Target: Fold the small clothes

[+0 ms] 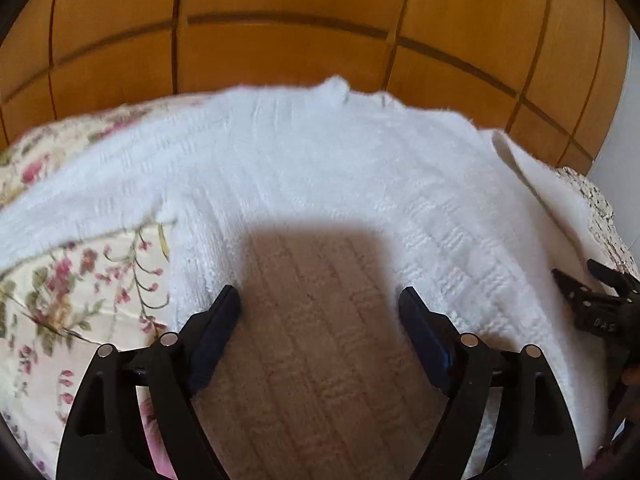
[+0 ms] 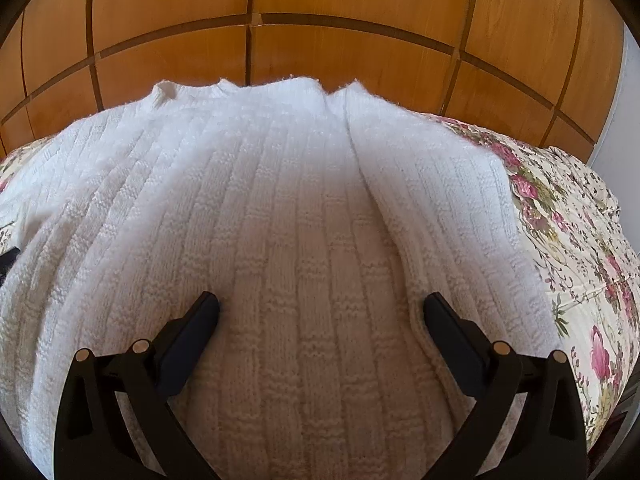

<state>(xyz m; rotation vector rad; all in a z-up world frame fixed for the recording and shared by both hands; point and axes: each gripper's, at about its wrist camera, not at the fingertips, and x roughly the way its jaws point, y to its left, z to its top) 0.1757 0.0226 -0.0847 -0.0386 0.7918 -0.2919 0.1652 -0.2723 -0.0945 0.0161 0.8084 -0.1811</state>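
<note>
Between my fingers: nothing gripped. Left gripper [image 1: 320, 300] spread wide over white ribbed knit sweater [image 1: 320, 168]; right gripper [image 2: 320, 308] equally spread, also empty. Sweater lies flat on floral quilted bedspread [image 1: 72, 288], right sleeve folded in. Knit looks soft, floppy, stretchy; pinch hem or sleeve edge. Wooden panelled wall [image 2: 320, 0] behind.

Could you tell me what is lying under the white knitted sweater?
The white knitted sweater lies on a floral bedspread, which shows at its edges on both sides. What the bedspread itself covers cannot be seen.
</note>
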